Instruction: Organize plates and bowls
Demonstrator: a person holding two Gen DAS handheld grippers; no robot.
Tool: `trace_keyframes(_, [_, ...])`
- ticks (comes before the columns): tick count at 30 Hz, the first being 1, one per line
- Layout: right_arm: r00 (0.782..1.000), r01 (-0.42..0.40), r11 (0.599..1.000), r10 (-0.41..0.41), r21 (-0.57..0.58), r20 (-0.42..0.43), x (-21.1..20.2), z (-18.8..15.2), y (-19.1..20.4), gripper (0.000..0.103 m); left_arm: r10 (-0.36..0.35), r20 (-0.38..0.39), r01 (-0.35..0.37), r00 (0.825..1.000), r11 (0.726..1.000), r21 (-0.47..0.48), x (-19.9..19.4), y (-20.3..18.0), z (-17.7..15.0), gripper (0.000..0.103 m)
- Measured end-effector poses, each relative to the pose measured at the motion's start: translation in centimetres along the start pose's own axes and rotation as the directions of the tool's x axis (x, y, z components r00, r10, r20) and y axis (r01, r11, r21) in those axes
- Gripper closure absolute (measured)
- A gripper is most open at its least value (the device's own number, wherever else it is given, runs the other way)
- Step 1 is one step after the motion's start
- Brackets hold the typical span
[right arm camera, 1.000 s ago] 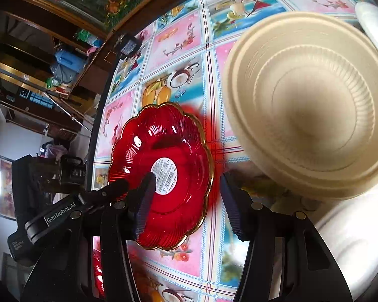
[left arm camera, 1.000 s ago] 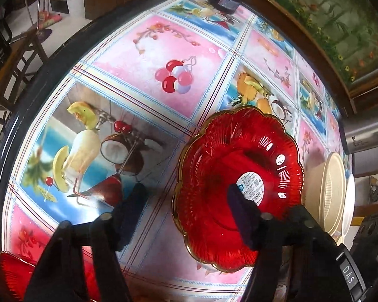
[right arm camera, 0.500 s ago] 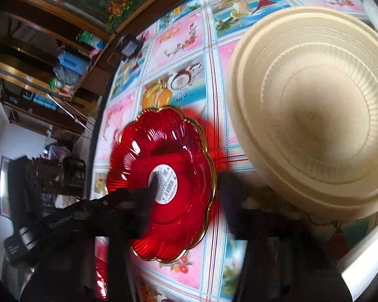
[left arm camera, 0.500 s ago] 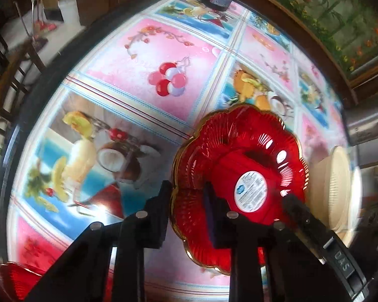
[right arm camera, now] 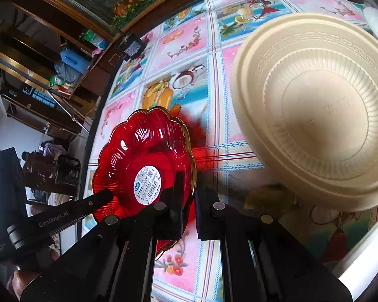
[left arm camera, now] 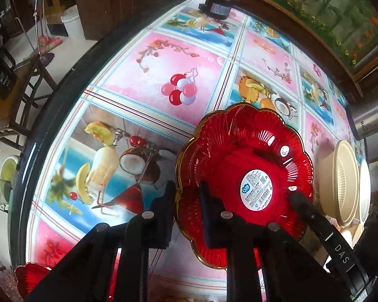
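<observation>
A red scalloped glass plate point(left arm camera: 244, 166) with a gold rim and a white sticker lies on the picture tablecloth; it also shows in the right wrist view point(right arm camera: 143, 161). My left gripper point(left arm camera: 187, 209) is shut on the plate's left rim, one finger outside and one inside. My right gripper point(right arm camera: 189, 201) is shut on the plate's right rim. A stack of cream bowls point(right arm camera: 317, 115) stands just right of the plate; it also shows in the left wrist view point(left arm camera: 340, 183).
A second red plate point(left arm camera: 30, 276) sits at the table's near left corner. A steel pot point(left arm camera: 370, 118) stands at the back right. A small black device point(left arm camera: 218, 6) rests at the far edge. Chairs stand left of the table point(left arm camera: 163, 58).
Both grippers were open a second ago and have closed on opposite rims of the red plate. Both views have drawn closer to it.
</observation>
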State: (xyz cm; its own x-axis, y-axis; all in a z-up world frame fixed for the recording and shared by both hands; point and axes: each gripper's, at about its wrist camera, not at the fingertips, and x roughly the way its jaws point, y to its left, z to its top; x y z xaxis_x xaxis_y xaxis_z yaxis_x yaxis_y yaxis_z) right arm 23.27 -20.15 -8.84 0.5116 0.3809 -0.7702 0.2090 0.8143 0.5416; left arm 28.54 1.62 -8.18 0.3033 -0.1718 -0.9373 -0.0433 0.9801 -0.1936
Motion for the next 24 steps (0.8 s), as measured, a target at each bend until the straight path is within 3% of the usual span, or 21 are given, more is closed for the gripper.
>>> trace_keyframes(10, [0.997, -0.049, 0.998, 0.052, -0.051, 0.059, -3.2, -1.9, 2.2, 0.096, -0.008, 0.074, 0.005, 0.997, 0.999, 0.044, -4.7, 0.7, -2.3, 0.087])
trace_keyframes(19, [0.984, -0.138, 0.982, 0.151, -0.132, 0.091, -8.1, -7.8, 6.0, 0.096, 0.021, 0.18, -0.041, 0.983, 0.993, 0.107, -11.3, 3.4, -8.4, 0.086])
trace_keyframes(24, [0.984, -0.142, 0.966, 0.161, -0.216, 0.073, -10.0, -11.7, 8.8, 0.095, 0.034, 0.215, -0.058, 0.976, 0.992, 0.11, -13.8, 6.3, -12.3, 0.086])
